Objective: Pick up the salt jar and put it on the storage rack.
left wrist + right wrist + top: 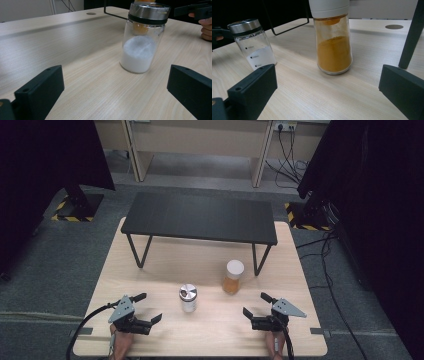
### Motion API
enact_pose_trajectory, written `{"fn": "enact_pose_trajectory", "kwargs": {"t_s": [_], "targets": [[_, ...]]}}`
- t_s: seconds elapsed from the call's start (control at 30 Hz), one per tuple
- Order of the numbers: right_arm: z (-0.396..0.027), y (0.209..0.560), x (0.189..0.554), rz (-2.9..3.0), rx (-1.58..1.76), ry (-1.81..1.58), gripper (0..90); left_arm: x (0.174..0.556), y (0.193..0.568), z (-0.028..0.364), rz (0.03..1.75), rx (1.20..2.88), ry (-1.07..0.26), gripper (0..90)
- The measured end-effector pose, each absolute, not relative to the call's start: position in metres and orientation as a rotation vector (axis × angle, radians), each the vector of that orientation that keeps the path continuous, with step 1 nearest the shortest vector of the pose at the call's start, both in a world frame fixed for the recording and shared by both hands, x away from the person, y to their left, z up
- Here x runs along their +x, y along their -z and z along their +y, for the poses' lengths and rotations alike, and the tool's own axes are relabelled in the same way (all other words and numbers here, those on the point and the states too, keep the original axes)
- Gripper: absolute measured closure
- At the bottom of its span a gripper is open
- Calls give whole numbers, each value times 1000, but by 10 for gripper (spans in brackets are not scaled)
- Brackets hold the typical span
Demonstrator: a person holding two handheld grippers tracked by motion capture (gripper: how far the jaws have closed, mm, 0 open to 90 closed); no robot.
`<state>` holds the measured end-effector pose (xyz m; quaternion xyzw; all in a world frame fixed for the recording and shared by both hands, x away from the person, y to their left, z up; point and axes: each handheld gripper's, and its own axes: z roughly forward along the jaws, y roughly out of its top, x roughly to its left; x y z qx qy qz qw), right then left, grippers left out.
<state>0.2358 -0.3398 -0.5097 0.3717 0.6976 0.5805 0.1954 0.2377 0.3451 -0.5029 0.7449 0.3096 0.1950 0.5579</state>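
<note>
Both my claws, left gripper (148,309) and right gripper (253,304), sit spread wide, empty; salt jar (188,298) at my 12, orange spice jar (233,276) around 1.

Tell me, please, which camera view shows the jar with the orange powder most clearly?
The right gripper view: the orange powder jar stands close, its powder level and white cap plain. In the high view it is a small jar near the black shelf's leg. In the left gripper view it is mostly hidden behind the white-powder jar.

salt jar (188,298) left | spice jar (232,276) right (nearer shelf (200,217))
</note>
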Motion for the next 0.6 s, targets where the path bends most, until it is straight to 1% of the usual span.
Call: {"fn": "enact_pose_trajectory", "kwargs": {"t_s": [0.6], "targets": [[-340,510,235,1949,1041,-1632,15,237,504,345,727,1753,-461,0]]}}
